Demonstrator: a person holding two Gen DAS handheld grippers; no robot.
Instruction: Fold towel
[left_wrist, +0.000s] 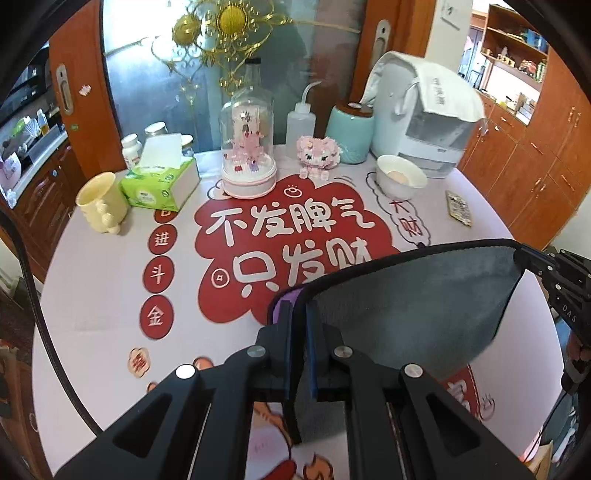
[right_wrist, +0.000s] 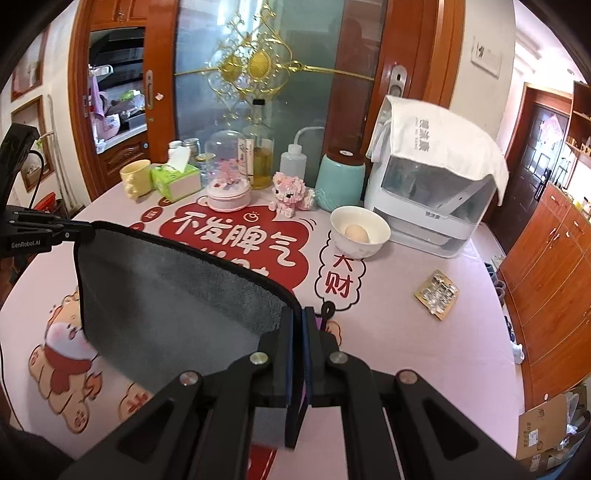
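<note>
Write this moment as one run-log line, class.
left gripper: shut on grey towel corner | right gripper: shut on other corner | towel: lifted, stretched between grippers above table

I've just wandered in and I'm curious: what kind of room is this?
Most likely a home dining area: a table with a cartoon cloth, a bowl holding an egg, a tissue box, and wooden cabinets alongside.

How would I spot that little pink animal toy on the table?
Start at the big white appliance draped with a cloth at the table's back. Left of it stands a mint-green jar; the pink block-built toy sits just in front, the only figure not under a glass dome.
</note>
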